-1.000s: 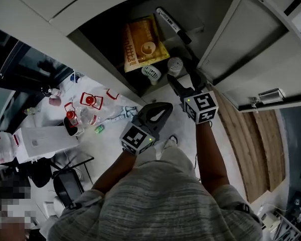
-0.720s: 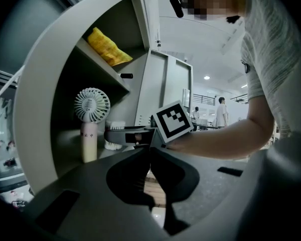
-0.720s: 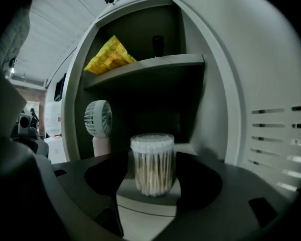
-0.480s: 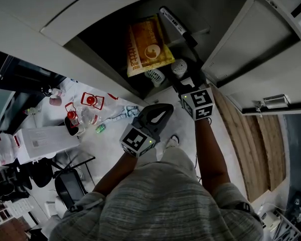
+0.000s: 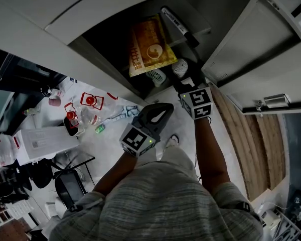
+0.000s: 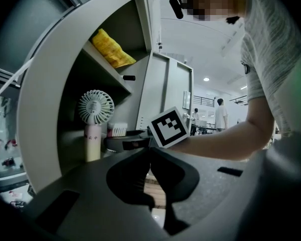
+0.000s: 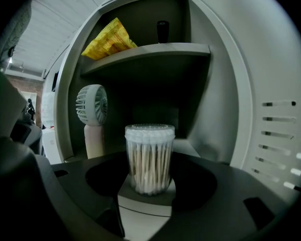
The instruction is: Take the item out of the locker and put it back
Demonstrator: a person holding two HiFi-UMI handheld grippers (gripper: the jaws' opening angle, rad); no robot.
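Observation:
A clear jar of cotton swabs [image 7: 149,157] stands on the locker's lower shelf, with a small white fan [image 7: 92,107] to its left. My right gripper [image 7: 149,184] is open, its jaws either side of the jar's base with dark gaps showing on both sides. In the head view the right gripper [image 5: 184,86] reaches into the locker just below the jar [image 5: 179,67]. My left gripper [image 5: 165,107] hangs outside the locker, shut with nothing in it; its fingers meet at the left gripper [image 6: 150,152] centre.
A yellow packet [image 5: 148,45] and a black marker [image 5: 176,24] lie on the upper shelf [image 7: 150,51]. The locker door [image 5: 251,49] stands open at the right. A cluttered table [image 5: 110,129] with red-capped bottles [image 5: 70,115] lies to the left.
My right gripper has pushed a little deeper into the locker, so its jaws now flank the swab jar. The left gripper has stayed where it was.

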